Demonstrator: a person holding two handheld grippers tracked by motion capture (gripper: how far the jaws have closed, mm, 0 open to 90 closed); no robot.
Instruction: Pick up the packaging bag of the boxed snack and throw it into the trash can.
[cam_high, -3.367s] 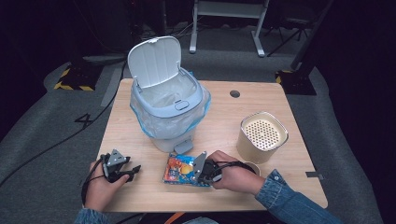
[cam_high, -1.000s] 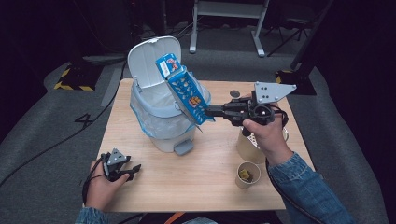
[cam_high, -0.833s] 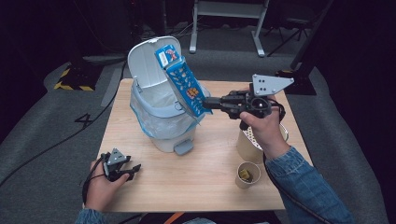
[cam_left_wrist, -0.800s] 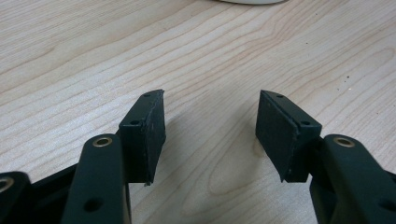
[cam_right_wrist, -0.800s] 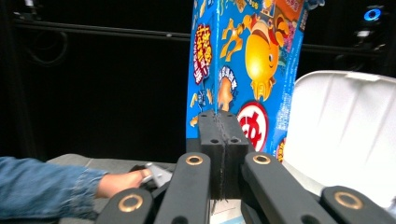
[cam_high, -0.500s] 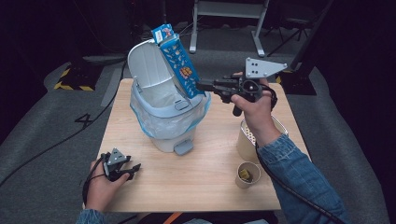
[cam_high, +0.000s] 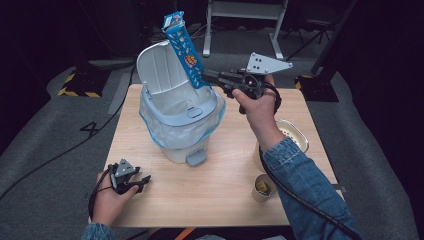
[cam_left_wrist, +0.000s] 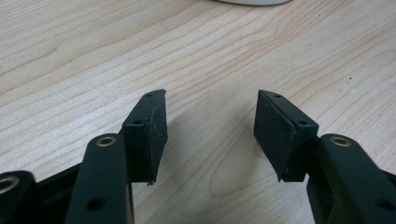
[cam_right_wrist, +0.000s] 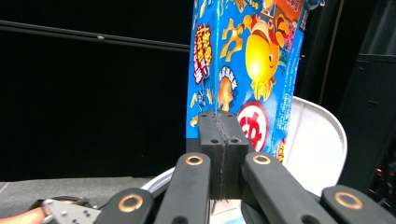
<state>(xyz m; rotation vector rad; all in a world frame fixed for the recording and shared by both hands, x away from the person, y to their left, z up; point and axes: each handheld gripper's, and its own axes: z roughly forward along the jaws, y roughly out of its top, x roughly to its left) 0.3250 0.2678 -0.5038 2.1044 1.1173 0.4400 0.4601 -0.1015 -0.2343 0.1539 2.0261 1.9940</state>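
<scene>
Down at the near edge of the tabletop (cam_high: 220, 200), the left tool (cam_high: 145, 179) sits low in the person's left hand (cam_high: 107, 200), pointing along the wood. The left gripper view gets right in there: the left tool (cam_left_wrist: 210, 126) has its jaws standing wide apart, bare wood grain between them, nothing pinched, and a sliver of a white base at the top edge. The high view cannot settle that gap at all.

A little further in, on the right side, a small paper cup (cam_high: 262, 187) stands near the denim sleeve (cam_high: 305, 185), and a cream round container (cam_high: 292, 137) sits just behind it, partly covered by the forearm.

Mid-tabletop now: the white pedal bin (cam_high: 180, 125), lid (cam_high: 162, 72) flipped up, a pale blue liner bag spilling over its rim.

And up high, the right tool (cam_high: 206, 77) is lifted above the bin's far side, clamped flat on the lower end of a blue snack box (cam_high: 182, 47). The box tilts up and back, in the air over the open bin, in front of the raised lid. The right gripper view gives the detail the high one blurs: the right tool (cam_right_wrist: 219, 154) squeezed tight together on a thin edge of the snack box (cam_right_wrist: 247, 60), cartoon goldfish and red print in full colour, the white lid curving behind.
</scene>
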